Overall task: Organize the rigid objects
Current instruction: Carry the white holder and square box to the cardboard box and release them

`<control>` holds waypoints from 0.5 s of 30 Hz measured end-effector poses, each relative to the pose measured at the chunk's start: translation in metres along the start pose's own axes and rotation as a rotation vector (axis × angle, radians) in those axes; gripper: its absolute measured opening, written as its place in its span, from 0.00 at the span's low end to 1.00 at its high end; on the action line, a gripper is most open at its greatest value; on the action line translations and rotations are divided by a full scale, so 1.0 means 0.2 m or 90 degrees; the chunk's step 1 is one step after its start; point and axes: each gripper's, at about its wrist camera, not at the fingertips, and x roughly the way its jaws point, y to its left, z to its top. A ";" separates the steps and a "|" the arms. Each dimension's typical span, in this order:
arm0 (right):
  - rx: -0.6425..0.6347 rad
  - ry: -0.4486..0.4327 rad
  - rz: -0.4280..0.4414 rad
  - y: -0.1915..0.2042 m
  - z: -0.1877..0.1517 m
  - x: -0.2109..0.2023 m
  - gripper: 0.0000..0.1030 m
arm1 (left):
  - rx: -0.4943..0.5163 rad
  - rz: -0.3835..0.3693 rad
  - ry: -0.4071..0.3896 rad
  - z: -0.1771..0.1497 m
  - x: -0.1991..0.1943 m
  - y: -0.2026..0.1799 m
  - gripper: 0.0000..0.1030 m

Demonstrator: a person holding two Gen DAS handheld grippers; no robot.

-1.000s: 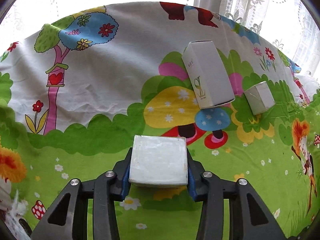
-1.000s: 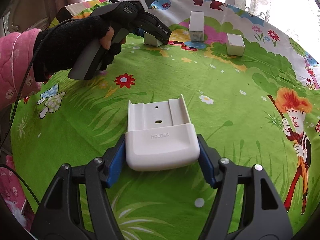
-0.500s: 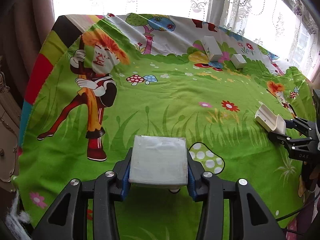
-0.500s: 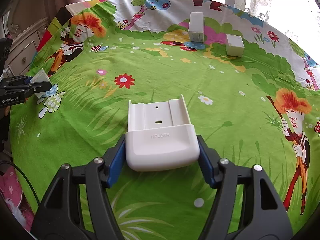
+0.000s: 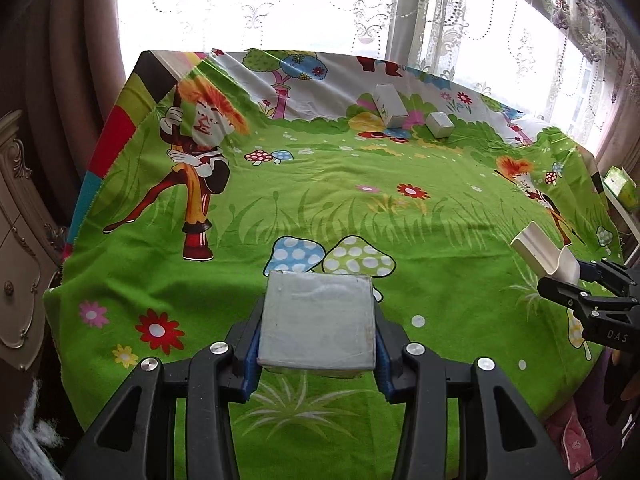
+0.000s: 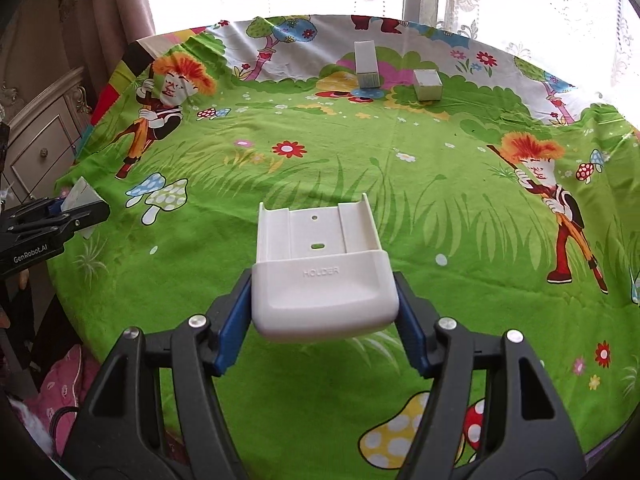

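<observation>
The grey square box [image 5: 318,322] sat at the lower centre of the left wrist view, where we had our left gripper [image 5: 316,332] clamped on its two sides, held above the cartoon tablecloth [image 5: 420,240]. Our right gripper [image 6: 324,304] likewise pinched the white holder [image 6: 322,280] at lower centre of its view. We judged both were carried toward the upper centre, where a tall white box [image 6: 366,64] and a small white box [image 6: 427,85] stood near each other, probably the gathering spot.

left gripper [image 5: 318,334] clamping a flat grey box [image 5: 318,320] (blue fingers [image 5: 252,354] at both sides), above green cartoon tablecloth [image 5: 420,236]
</observation>
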 end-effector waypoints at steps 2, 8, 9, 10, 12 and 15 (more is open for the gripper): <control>0.007 -0.007 -0.002 0.00 -0.05 -0.06 0.67 | 0.008 -0.005 -0.006 -0.02 -0.03 -0.04 0.44; 0.018 -0.032 -0.017 0.00 -0.14 -0.23 0.67 | 0.030 -0.013 -0.020 -0.07 -0.13 -0.12 0.44; 0.018 -0.038 -0.020 0.00 -0.15 -0.26 0.67 | 0.035 -0.012 -0.023 -0.08 -0.14 -0.13 0.44; 0.017 -0.043 -0.022 0.00 -0.16 -0.28 0.67 | 0.039 -0.011 -0.024 -0.08 -0.16 -0.15 0.44; 0.013 -0.050 -0.028 0.01 -0.19 -0.33 0.67 | 0.045 -0.015 -0.026 -0.09 -0.19 -0.17 0.44; 0.008 -0.066 -0.032 0.01 -0.22 -0.43 0.67 | 0.071 -0.019 -0.035 -0.10 -0.25 -0.24 0.44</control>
